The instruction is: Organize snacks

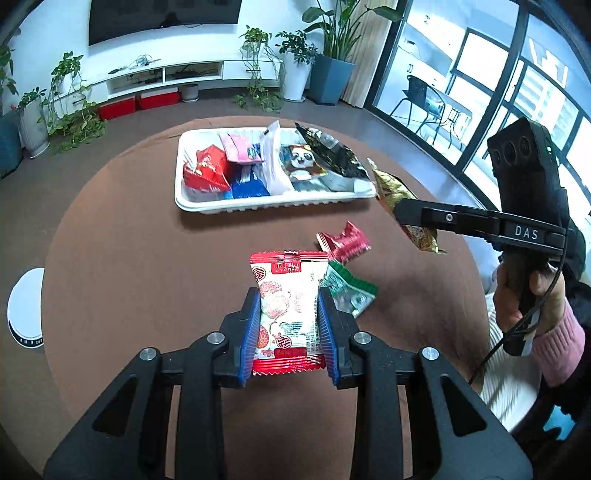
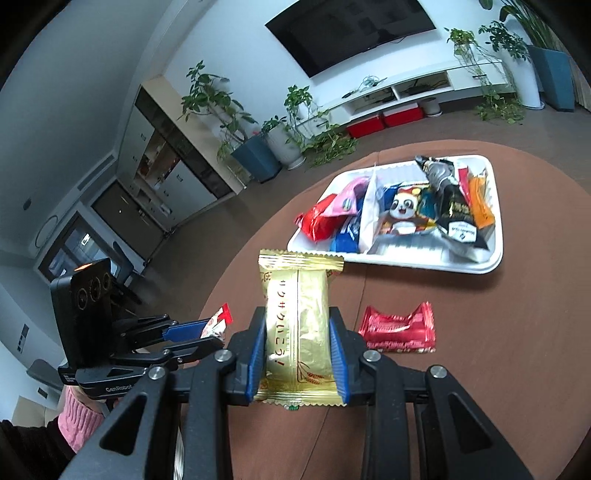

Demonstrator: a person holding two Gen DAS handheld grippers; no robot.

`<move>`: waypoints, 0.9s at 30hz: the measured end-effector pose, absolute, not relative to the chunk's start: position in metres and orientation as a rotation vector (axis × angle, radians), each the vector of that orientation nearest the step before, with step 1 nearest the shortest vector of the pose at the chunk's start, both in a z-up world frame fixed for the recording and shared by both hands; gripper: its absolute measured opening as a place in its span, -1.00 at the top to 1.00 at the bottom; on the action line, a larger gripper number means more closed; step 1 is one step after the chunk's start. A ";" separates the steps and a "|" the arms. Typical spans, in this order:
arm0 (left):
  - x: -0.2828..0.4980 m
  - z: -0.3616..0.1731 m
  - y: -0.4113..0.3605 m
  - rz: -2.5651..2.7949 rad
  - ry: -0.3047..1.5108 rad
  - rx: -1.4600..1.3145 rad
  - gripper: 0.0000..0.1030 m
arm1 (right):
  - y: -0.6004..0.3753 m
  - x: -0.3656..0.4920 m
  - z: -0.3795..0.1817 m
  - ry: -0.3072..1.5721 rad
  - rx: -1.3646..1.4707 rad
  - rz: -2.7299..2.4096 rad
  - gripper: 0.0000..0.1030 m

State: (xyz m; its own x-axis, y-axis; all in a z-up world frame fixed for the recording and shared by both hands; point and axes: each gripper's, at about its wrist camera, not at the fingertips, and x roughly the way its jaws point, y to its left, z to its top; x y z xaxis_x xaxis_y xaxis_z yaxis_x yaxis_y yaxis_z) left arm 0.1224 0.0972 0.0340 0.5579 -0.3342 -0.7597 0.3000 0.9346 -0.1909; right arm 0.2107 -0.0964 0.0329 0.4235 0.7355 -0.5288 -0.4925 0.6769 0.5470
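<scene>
On the round brown table (image 1: 129, 240), toward its far edge: one white tray (image 1: 207, 208), rim ridged, heaped with snack packs. Contents seen: red pack (image 1: 207, 168) at the left end, pink pack (image 1: 240, 147) behind it, blue pack (image 1: 245, 186) at the near rim, clear bag (image 1: 273, 162) upright mid-tray, panda pack (image 1: 303, 162) beside it, black pack (image 1: 332, 153) leaning over the right end, orange pack (image 2: 480, 201) at the far right rim.

Loose on the table between tray and near edge: dark red wrapper (image 1: 345, 242); green wrapper (image 1: 349, 290) just beside it, nearer.

Left gripper (image 1: 288, 325): blue pads closed on a red-and-white pack (image 1: 286, 306), lifted clear of the table above its near edge.

Right gripper (image 2: 297, 347): pads closed on a gold pack (image 2: 299, 321), held aloft off the tray's right end; a hand (image 1: 524, 299) in a pink sleeve (image 1: 561, 347) grips its handle.

Room beyond: brown floor, wall TV (image 1: 162, 16), white low shelf (image 1: 177, 72) with red boxes (image 1: 138, 103) beneath, potted plants (image 1: 332, 48), glazed wall (image 1: 480, 74) at right.
</scene>
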 end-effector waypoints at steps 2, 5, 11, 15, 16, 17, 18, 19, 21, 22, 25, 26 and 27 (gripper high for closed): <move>0.128 0.036 0.098 -0.365 0.901 -0.039 0.46 | -0.098 0.214 0.034 0.823 0.343 0.780 0.35; 0.136 0.039 0.100 -0.357 0.893 -0.039 0.46 | -0.100 0.220 0.034 0.822 0.358 0.773 0.35; 0.147 0.046 0.103 -0.344 0.877 -0.040 0.46 | -0.103 0.229 0.034 0.818 0.379 0.759 0.35; 0.155 0.046 0.104 -0.333 0.874 -0.039 0.46 | -0.103 0.237 0.032 0.820 0.389 0.755 0.35; 0.157 0.046 0.104 -0.332 0.874 -0.040 0.46 | -0.103 0.238 0.032 0.818 0.389 0.751 0.35; 0.158 0.046 0.105 -0.330 0.873 -0.040 0.46 | -0.104 0.239 0.032 0.817 0.390 0.749 0.35; 0.158 0.046 0.105 -0.327 0.873 -0.040 0.46 | -0.103 0.240 0.032 0.817 0.390 0.749 0.35; 0.160 0.046 0.106 -0.324 0.873 -0.040 0.46 | -0.103 0.242 0.031 0.816 0.391 0.746 0.35; 0.162 0.046 0.107 -0.320 0.873 -0.043 0.46 | -0.103 0.246 0.031 0.817 0.396 0.747 0.35; 0.164 0.046 0.108 -0.319 0.872 -0.043 0.46 | -0.103 0.248 0.031 0.817 0.399 0.745 0.35; 0.167 0.048 0.110 -0.313 0.869 -0.047 0.46 | -0.102 0.252 0.031 0.817 0.399 0.740 0.35; 0.170 0.048 0.110 -0.312 0.870 -0.047 0.46 | -0.102 0.254 0.031 0.817 0.401 0.739 0.35; 0.172 0.048 0.111 -0.310 0.870 -0.047 0.46 | -0.101 0.256 0.031 0.816 0.401 0.738 0.35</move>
State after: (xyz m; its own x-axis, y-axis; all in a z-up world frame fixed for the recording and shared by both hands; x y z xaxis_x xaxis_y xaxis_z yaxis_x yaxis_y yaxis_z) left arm 0.1717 0.1113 0.0478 0.6033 -0.2868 -0.7442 0.2487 0.9542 -0.1661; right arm 0.2564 -0.1015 0.0308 0.4609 0.7261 -0.5103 -0.4347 0.6860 0.5835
